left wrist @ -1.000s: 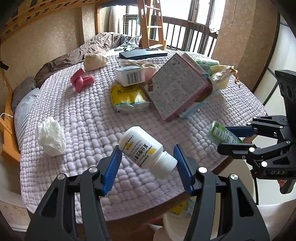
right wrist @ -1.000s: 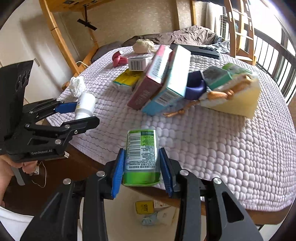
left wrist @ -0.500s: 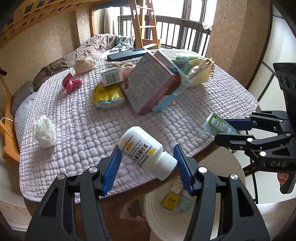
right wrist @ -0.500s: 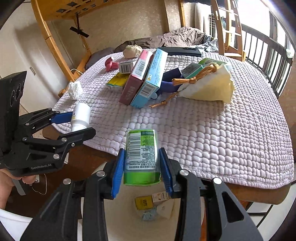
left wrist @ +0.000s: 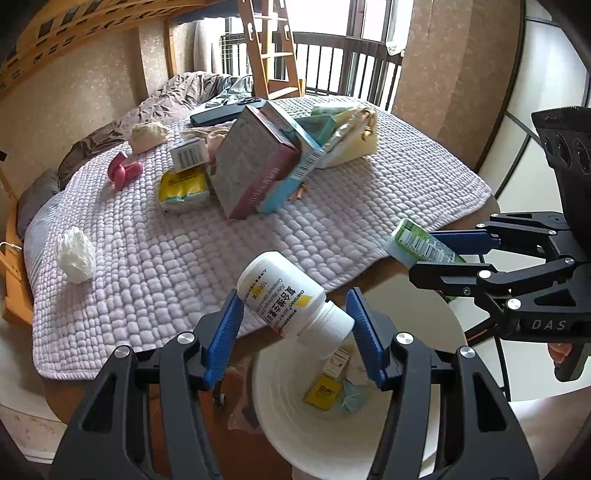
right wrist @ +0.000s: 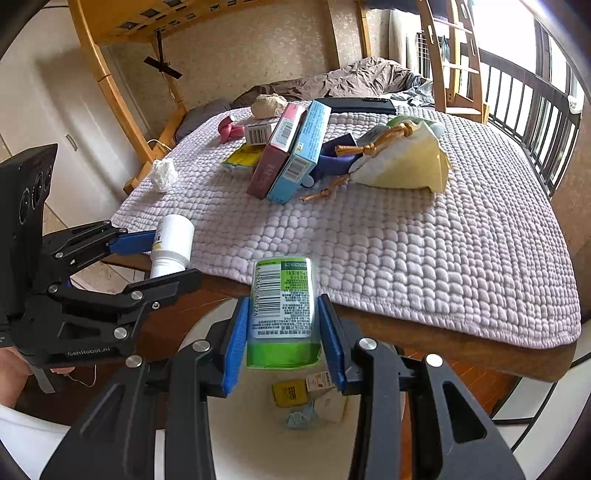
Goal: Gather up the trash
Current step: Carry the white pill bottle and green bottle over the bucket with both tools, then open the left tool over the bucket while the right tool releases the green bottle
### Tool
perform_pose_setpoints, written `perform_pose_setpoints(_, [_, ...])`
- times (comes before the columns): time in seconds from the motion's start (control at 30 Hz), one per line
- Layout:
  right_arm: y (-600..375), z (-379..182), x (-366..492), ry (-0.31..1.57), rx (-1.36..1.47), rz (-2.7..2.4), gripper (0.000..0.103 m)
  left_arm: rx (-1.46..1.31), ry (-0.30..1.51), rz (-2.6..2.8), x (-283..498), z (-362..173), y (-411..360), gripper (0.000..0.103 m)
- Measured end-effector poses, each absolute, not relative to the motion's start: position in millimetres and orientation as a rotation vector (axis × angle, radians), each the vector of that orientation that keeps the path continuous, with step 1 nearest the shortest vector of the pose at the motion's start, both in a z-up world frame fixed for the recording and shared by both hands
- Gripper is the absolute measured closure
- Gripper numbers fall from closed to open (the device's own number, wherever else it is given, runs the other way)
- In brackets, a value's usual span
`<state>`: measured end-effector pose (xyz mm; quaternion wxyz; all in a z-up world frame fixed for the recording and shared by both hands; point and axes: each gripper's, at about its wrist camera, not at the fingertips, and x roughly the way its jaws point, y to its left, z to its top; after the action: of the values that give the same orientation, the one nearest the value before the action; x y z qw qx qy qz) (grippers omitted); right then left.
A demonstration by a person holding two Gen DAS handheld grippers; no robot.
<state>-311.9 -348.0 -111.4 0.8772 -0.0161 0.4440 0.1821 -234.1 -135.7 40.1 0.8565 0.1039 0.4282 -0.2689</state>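
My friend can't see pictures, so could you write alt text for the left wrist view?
A left gripper holds a white pill bottle above a white bin. Beside it, a right gripper holds a green carton. Behind lies a table with boxes on a lilac quilt.

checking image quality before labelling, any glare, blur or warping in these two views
Left wrist view: strong fisheye bending, window blown out, white bottle label sharp. Right wrist view: same warping, bright window washes out the top right, green carton barcode crisp, bin contents softer.
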Motion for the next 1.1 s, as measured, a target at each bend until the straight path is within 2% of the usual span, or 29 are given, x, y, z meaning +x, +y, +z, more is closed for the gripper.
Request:
perform_pose_setpoints(0.7, [-365.5,-129.9,-354.7,0.994,-0.037,0.360,0.066,0.259,0.971,-0.605,-270.1,18.0,-148.5,0.044])
perform_pose_setpoints(1.1, [-367.4,-154.0,-359.1,1.049,-0.038,0.355,0.066,0.282,1.048,-0.611,-278.0,-12.2,-153.7,0.044])
